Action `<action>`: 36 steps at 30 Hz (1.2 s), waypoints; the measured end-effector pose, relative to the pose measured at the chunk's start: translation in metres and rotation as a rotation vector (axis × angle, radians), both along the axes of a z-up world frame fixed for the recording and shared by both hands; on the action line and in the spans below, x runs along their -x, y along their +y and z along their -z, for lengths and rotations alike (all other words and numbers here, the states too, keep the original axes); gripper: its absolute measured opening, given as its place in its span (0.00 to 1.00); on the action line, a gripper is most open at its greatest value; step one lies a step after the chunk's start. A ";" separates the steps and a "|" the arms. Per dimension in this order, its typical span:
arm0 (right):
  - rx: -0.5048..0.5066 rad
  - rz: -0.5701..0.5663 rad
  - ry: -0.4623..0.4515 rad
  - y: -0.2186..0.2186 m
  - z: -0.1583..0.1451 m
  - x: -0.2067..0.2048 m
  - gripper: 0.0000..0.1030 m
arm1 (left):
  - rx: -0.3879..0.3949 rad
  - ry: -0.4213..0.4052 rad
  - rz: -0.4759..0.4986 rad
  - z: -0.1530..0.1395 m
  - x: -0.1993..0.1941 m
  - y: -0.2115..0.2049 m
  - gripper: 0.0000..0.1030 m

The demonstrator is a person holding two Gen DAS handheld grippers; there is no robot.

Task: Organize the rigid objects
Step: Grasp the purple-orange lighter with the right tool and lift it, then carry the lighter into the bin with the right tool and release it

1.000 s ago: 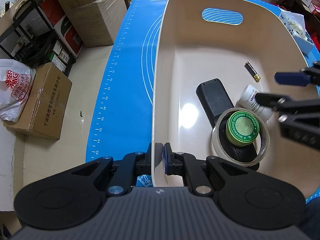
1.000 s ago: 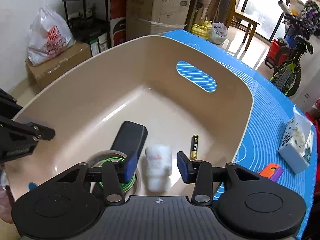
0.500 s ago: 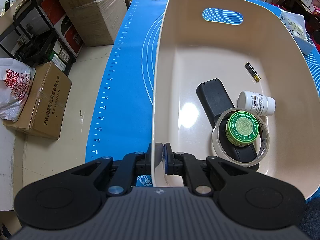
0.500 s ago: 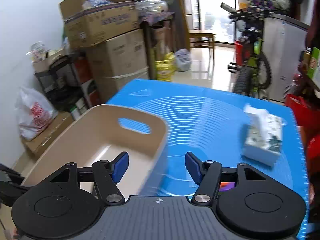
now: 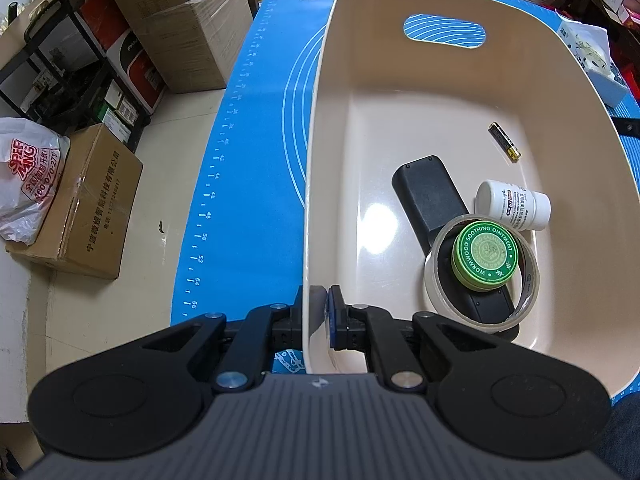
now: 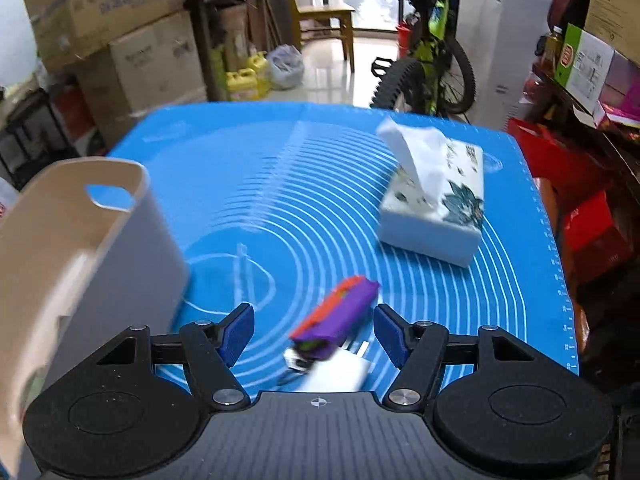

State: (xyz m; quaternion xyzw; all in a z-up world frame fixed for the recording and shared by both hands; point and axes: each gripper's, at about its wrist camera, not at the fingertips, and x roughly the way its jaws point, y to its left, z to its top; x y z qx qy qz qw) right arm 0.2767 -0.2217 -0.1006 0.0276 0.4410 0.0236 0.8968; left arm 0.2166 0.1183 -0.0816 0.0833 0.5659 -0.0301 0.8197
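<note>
Basket (image 5: 316,160) on blue mat (image 5: 248,184), near wall pinched by closed left gripper (image 5: 318,312); unmoved. Inside: one remote (image 5: 430,196), battery (image 5: 504,141), bottle (image 5: 514,205), tape roll (image 5: 440,298), tin (image 5: 485,255). Right gripper (image 6: 314,334) has left the basket, fingers spread and empty, above one purple-orange tool (image 6: 340,312), one white plug (image 6: 340,372).

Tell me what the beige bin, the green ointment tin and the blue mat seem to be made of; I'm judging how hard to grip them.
Beige bin: looks like smooth glossy moulded plastic; its floor mirrors a light and the wall is thin.
Green ointment tin: probably printed metal, going by its rolled rim, though plastic can't be ruled out.
Blue mat: likely matte silicone or rubber sheet, printed with white rings and ruler marks, lying flat.
</note>
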 end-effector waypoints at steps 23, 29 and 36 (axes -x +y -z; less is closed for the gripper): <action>-0.174 0.140 0.037 -0.016 0.042 -0.014 0.28 | -0.015 0.004 0.004 -0.003 -0.001 -0.005 0.10; -0.189 0.132 -0.019 -0.024 0.019 -0.004 0.28 | -0.016 0.004 0.003 -0.002 -0.001 -0.005 0.10; -0.212 0.086 -0.119 -0.023 -0.021 0.018 0.28 | -0.018 0.003 0.000 -0.003 -0.002 -0.004 0.10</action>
